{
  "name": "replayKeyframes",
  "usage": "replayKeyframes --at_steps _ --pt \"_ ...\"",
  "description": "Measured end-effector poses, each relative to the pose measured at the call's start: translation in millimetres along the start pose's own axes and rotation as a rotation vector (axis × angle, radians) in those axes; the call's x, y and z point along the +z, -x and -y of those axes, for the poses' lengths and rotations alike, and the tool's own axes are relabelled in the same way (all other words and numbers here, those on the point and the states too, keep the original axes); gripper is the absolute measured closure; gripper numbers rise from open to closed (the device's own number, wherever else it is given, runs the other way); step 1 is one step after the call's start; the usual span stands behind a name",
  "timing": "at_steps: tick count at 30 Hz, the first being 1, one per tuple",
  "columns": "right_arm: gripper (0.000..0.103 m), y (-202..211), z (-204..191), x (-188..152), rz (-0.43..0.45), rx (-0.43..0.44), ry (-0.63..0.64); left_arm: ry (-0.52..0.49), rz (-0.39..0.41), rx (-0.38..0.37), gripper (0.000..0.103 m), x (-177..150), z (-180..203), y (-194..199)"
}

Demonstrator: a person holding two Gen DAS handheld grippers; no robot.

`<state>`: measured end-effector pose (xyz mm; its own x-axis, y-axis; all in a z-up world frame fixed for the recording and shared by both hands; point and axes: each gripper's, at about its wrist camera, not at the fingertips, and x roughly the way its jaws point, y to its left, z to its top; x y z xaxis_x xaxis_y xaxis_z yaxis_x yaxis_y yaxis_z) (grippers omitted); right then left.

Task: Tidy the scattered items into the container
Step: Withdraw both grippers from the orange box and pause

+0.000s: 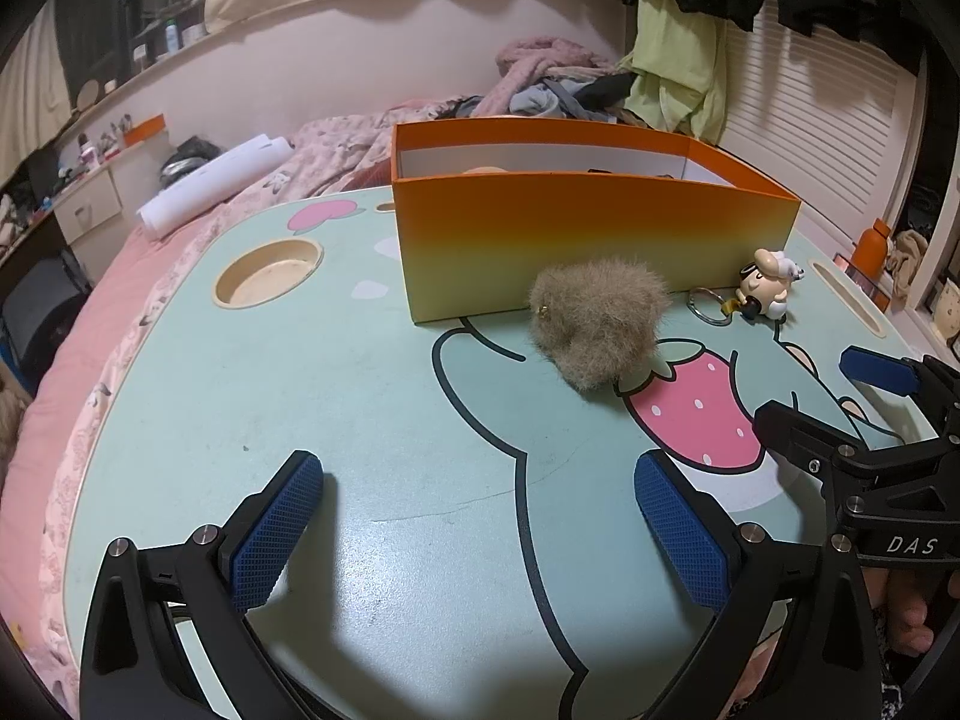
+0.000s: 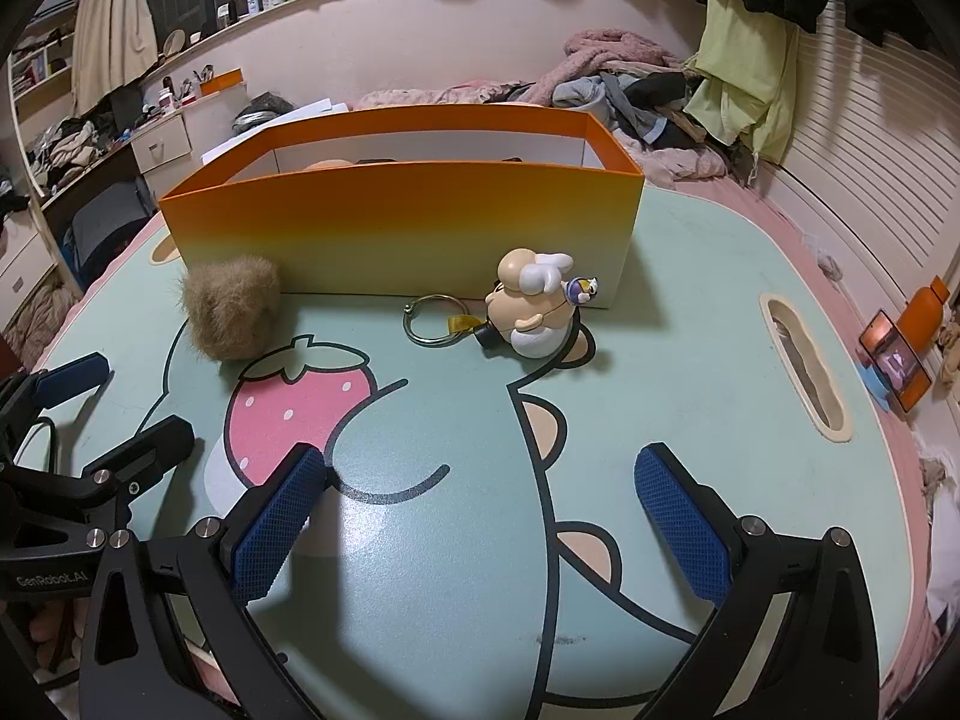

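Observation:
An orange-to-cream box point(image 1: 576, 240) point(image 2: 402, 228) stands at the back of the mint bed table, with some items inside, mostly hidden. A tan fur pompom point(image 1: 597, 330) point(image 2: 233, 309) lies in front of the box. A cartoon figure keychain point(image 1: 765, 291) point(image 2: 537, 309) with a metal ring point(image 2: 431, 321) lies to its right. My left gripper point(image 1: 480, 531) is open and empty over the table's near part. My right gripper point(image 2: 480, 525) is open and empty, well short of the keychain. Each gripper shows at the edge of the other's view.
The table point(image 1: 360, 396) has a round cup recess point(image 1: 267, 273) at left and a slot point(image 2: 804, 366) at right. It sits on a pink bed with clothes piled behind the box point(image 2: 630, 78). An orange bottle point(image 2: 921, 315) and a phone stand at the right.

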<state>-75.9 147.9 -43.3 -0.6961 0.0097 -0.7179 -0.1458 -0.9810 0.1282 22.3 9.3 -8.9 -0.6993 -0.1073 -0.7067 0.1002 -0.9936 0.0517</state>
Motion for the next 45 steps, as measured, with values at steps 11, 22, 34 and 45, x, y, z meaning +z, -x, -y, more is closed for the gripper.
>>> replayKeyframes --at_steps 11,22,34,45 --pt "0.0 1.7 1.9 -3.8 0.035 0.008 0.009 0.0 0.001 -0.002 0.0 -0.1 -0.1 -0.2" --pt "0.0 1.5 1.1 -2.5 0.035 0.008 0.011 0.0 0.001 -0.003 0.0 -0.4 -0.1 -0.3" --pt "0.0 1.8 2.0 -3.3 0.038 0.01 0.009 0.0 0.001 -0.005 0.0 -0.7 -0.2 -0.5" --pt "0.005 9.7 33.2 26.0 0.059 0.019 -0.059 -0.001 0.002 -0.01 0.0 2.1 1.4 1.7"
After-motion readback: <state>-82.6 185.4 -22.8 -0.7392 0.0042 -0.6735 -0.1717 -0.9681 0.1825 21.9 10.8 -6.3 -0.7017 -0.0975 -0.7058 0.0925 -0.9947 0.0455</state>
